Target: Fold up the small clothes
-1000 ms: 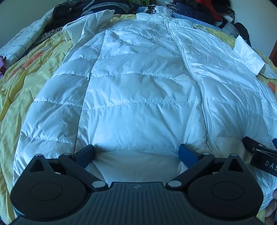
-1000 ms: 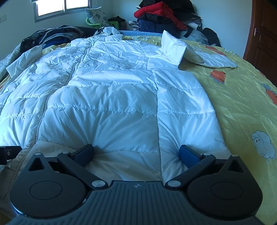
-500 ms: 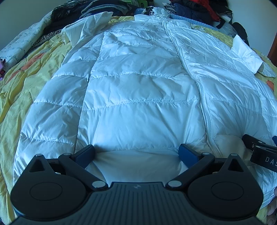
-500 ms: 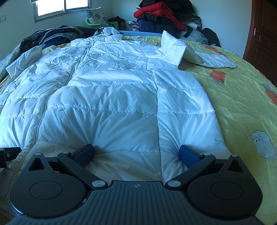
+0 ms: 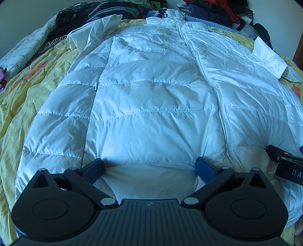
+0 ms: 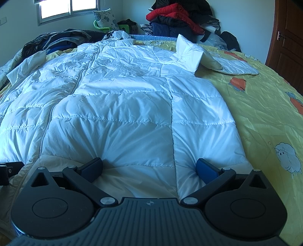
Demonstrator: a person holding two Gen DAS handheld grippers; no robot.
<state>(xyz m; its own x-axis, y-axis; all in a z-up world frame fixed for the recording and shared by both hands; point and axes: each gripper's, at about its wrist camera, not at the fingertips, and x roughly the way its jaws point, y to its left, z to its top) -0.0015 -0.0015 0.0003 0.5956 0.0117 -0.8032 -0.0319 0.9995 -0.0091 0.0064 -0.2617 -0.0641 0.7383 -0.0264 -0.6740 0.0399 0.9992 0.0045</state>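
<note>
1. The white quilted jacket (image 5: 151, 98) lies front up and spread flat on the yellow bedspread (image 6: 265, 117), hem toward you at 6 o'clock, collar away at 12 o'clock.
2. It is puffy, with stitched horizontal channels, a zip (image 5: 221, 106) running hem to collar, and slightly wrinkled shiny fabric. One sleeve (image 6: 217, 60) is bent out toward 2 o'clock in the right view; the other sleeve (image 5: 90, 36) lies toward 10 o'clock in the left view.
3. Your left gripper (image 5: 149, 167) sits at the hem left of the zip, jaws spread wide, hem fabric between them but not pinched.
4. Your right gripper (image 6: 149, 167) sits at the hem on the other side of the zip, also released, jaws wide around the hem.
5. You seem to be at the start of a fold: both tools placed, nothing grasped yet.
6. Next, I judge, you clench both on the hem and carry it toward 12 o'clock evenly; slippery padding may slide out.
7. Piled clothes (image 6: 176, 17) sit beyond the bed at 12 o'clock.
</note>
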